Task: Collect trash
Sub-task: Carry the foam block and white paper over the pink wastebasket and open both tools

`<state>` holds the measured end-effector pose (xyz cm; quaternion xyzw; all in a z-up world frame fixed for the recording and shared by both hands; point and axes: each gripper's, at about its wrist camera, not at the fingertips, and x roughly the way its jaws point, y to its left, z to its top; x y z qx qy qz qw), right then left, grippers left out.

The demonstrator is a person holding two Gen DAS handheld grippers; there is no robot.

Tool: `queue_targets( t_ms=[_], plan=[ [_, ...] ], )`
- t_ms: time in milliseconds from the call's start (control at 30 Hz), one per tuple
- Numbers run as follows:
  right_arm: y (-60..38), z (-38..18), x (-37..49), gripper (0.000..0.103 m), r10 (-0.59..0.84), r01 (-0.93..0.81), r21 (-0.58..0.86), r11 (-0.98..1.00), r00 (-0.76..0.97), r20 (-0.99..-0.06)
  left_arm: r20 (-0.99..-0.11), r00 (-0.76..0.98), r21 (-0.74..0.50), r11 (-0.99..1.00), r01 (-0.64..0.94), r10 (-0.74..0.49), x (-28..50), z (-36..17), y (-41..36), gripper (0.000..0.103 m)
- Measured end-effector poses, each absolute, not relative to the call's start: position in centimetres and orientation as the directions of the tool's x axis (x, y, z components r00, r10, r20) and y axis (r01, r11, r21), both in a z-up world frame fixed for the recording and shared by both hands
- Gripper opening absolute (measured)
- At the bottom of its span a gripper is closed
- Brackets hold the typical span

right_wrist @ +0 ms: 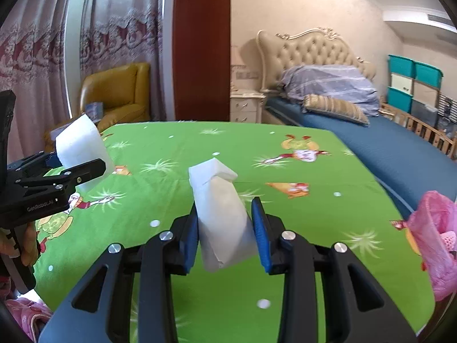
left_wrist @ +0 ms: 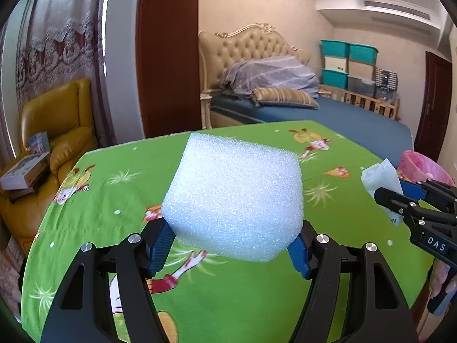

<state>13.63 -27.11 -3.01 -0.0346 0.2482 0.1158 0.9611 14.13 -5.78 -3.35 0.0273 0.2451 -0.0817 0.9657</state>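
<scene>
Nearest the left wrist camera, the left gripper (left_wrist: 230, 245) has its blue fingers (left_wrist: 160, 245) spread wide and pressed against the lower corners of a white foam block (left_wrist: 234, 197). The block bulges up and forward beyond the fingertips, held clear above the green cartoon-print tablecloth (left_wrist: 114, 188).

In the right wrist view, the right gripper (right_wrist: 225, 234) holds a white packet (right_wrist: 220, 214) between its blue pads (right_wrist: 258, 228). The left pad sits against the packet; on the right side a sliver of gap seems to show, though the angle makes that hard to judge. The packet stands tilted, its folded top poking out past the fingertips over the cloth.

Off the table's right edge sits a bin lined with a pink bag (right_wrist: 437, 240), just beside the right gripper's side. Farther back stand a yellow armchair (right_wrist: 117, 94) and a bed (right_wrist: 385, 143) with a tufted headboard (right_wrist: 311, 48).
</scene>
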Motion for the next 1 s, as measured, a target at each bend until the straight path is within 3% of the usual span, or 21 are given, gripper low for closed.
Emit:
queue_targets(
  t_ms=[367,1000],
  plan=[
    [-34.7,-1.2,10.7,0.034,0.088,-0.094,0.005,0.996,0.909,-0.407,-0.393,0.875,0.029,0.948,0.318,-0.282,12.5,-1.4,-11.8,0.064],
    [-49.4,-0.3,5.5,0.034,-0.195,0.197,-0.030,0.980,0.919,-0.342,-0.440,0.696,0.039,0.762,0.646,-0.568,13.5,0.0,-28.4,0.065]
  ],
)
